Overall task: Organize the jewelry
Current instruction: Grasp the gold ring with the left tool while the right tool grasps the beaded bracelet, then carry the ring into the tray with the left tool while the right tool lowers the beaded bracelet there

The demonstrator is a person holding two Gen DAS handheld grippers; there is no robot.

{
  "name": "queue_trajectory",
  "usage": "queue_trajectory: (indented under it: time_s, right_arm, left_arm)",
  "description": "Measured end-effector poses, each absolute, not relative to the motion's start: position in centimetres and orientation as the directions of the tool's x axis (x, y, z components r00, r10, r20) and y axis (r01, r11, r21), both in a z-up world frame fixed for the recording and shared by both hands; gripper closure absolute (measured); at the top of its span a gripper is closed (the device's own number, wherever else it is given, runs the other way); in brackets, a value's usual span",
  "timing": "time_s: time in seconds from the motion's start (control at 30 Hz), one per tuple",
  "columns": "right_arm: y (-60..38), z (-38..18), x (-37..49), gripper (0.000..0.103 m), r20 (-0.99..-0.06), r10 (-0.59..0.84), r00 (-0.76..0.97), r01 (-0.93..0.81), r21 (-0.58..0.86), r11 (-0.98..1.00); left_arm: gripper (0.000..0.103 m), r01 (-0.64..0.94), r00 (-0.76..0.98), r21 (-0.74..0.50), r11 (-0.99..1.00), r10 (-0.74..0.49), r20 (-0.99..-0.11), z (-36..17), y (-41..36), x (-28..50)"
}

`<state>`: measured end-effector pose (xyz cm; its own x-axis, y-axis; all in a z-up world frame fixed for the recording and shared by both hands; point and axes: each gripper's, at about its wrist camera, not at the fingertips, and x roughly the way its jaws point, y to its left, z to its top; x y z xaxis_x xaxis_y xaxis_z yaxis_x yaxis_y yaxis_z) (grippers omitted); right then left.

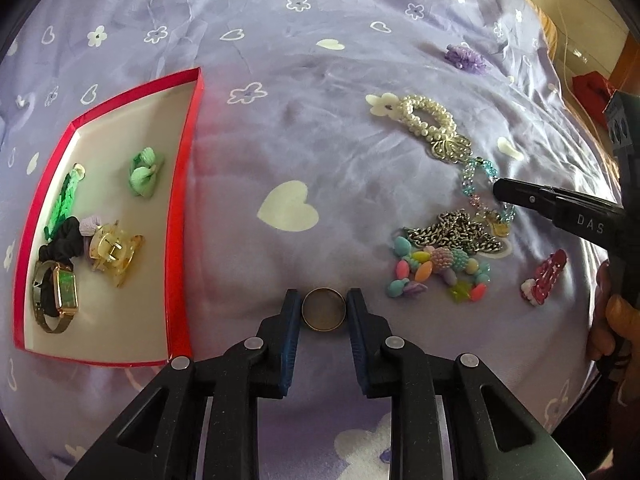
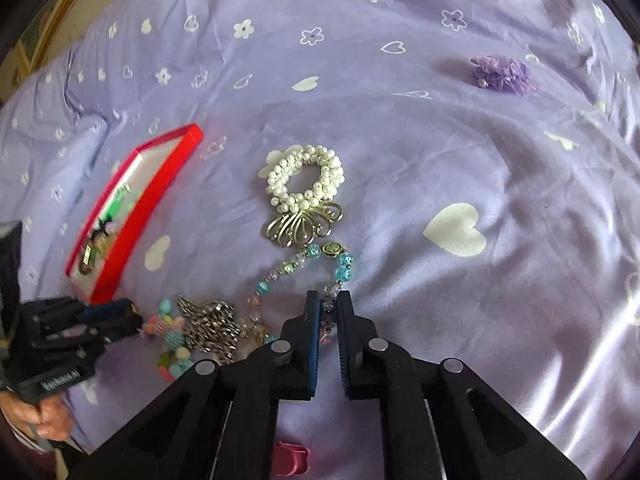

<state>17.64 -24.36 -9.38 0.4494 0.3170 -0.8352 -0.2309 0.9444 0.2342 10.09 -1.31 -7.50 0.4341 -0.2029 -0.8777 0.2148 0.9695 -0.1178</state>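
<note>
Left tool (image 1: 323,307) fills the near edge of its view, jaws straddling a gold ring (image 1: 323,309) that lies flat on the lilac bedspread (image 1: 320,160); both pads sit at the ring's rim, so it reads as gripped, though not lifted. Right tool (image 2: 329,305) is clenched on the blue beaded bracelet (image 2: 320,264), whose loop trails away toward the pearl scrunchie (image 2: 306,178) and its gold brooch (image 2: 304,224)

Step in hand, by my reading: a double pick, one piece per tool. Red box (image 1: 176,216) lies to the left, already holding a watch (image 1: 60,292), a hair claw (image 1: 114,250) and green ties (image 1: 146,172)

Next move calls for a straight lift of both pieces, then a carry to the box. Bracelet runs beside the silver chain (image 1: 456,232) and the pastel bead bracelet (image 1: 436,272); a snag seems possible. Ring is thin, so the hold could slip
</note>
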Motion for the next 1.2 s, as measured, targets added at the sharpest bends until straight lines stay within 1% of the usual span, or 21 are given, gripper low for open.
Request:
queue_trajectory:
  time_s: [0.13, 0.43, 0.8, 1.2]
  right_arm:
    - [-23.9, -8.3, 17.5, 0.096, -0.814, 0.356, 0.459, -0.250, 0.266, 0.931]
    - [-21.0, -4.7, 18.0, 0.096, -0.757, 0.432, 0.491, -0.321, 0.304, 0.897]
    - [-15.5, -3.1, 19.0, 0.096, -0.729, 0.501, 0.466, -0.414, 0.321, 0.852]
    - [-9.0, -2.7, 20.3, 0.096, -0.710, 0.572, 0.411, -0.498, 0.351, 0.793]
  left_arm:
    - [0.081, 0.199, 0.445, -0.159, 0.967, -0.233, -0.865, -6.9, -0.4, 9.8]
    - [0.081, 0.152, 0.514, -0.167, 0.974, -0.222, -0.829, -3.9, 2.7, 8.2]
    - [0.081, 0.034, 0.569, -0.168, 0.985, -0.157, -0.807, -1.8, 8.6, 7.0]
    - [0.081, -0.094, 0.589, -0.170, 0.981, -0.083, -0.804, -1.4, 14.7, 8.1]
